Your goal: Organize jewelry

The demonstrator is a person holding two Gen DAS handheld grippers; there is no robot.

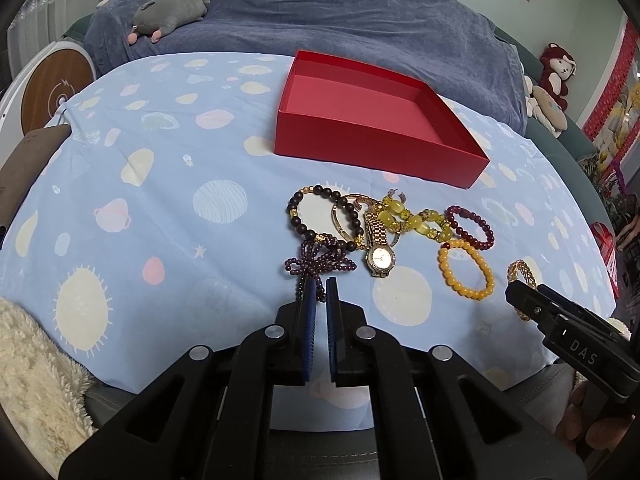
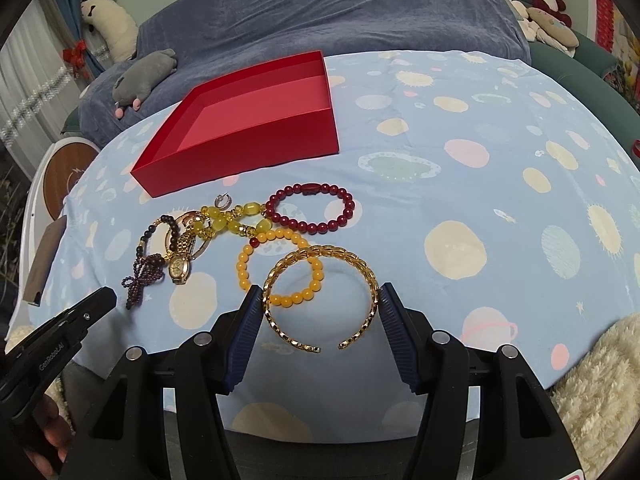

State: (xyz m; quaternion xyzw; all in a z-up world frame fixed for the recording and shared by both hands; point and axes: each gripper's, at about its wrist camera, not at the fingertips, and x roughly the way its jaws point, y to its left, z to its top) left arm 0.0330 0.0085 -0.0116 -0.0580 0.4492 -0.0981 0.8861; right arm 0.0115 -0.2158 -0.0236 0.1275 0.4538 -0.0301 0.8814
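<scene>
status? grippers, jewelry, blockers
Left gripper shut on purple bead strand. Right gripper clamps gold cuff bangle. Red box empty, path clear.

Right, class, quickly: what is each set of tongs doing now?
Left tongs: shut on the purple bead string.
Right tongs: closed on the gold cuff bangle.

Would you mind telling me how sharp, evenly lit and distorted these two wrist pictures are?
Left wrist view: soft, even light, faint shadows; the watch is sharp; fisheye bows the red box and the cloth's edge; dark corners. Right wrist view: equally even light, with small glints on the gold bangle; the beads are crisp; the box's walls curve; the rim is vignetted.
</scene>
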